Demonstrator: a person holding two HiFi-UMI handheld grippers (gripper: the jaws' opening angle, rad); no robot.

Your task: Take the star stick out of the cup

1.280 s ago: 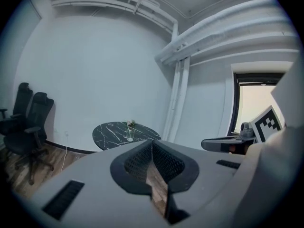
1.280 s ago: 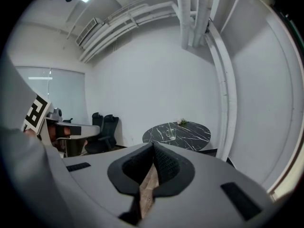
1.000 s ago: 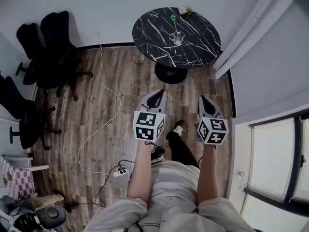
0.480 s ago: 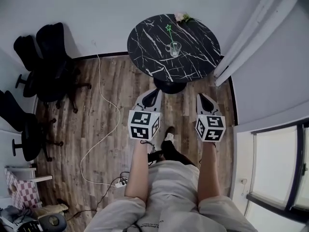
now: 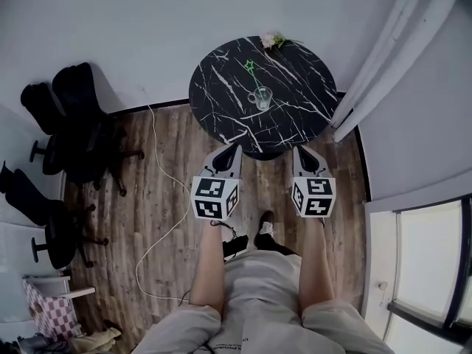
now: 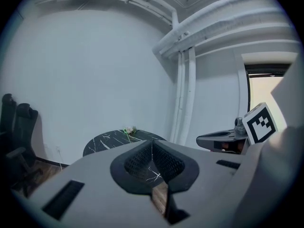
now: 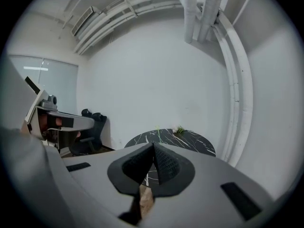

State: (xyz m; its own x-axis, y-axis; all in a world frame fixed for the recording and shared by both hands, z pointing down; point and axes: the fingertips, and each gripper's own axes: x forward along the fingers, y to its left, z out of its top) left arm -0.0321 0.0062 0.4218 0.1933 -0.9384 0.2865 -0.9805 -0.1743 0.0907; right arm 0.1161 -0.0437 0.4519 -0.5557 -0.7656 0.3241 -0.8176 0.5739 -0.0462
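So, left gripper [image 5: 234, 149]: closed tight, nothing pinched. Held out at centre of frame, tip aimed at the table and well short of the cup. Probably kept shut just for the walk-in.
right gripper [image 5: 302, 153]: likewise fully closed and empty. Level with the left one, right of centre, same aim. Would need opening before any grab.
table [image 5: 221, 102]: round, black with white veining, upper centre of frame against the wall. Near edge sits just above both tips in the head view.
cup [image 5: 263, 98]: clear glass, upright, near the table's middle, nothing crowding it. Looks reachable from the near side by either tool.
star stick [image 5: 254, 78]: standing in the cup, not yet taken out. Leans toward upper left with the green star on top, clear of the rim. Bare shaft above the rim looks like the obvious pinch spot, and a pull along the lean should avoid tipping the glass.
flowers [image 5: 274, 41]: far table edge, well apart from the cup, no obstruction.
chairs [image 5: 77, 116]: left of frame, off the approach line.
cable [image 5: 173, 190]: on the floor left of centre, beside the path, not across it.
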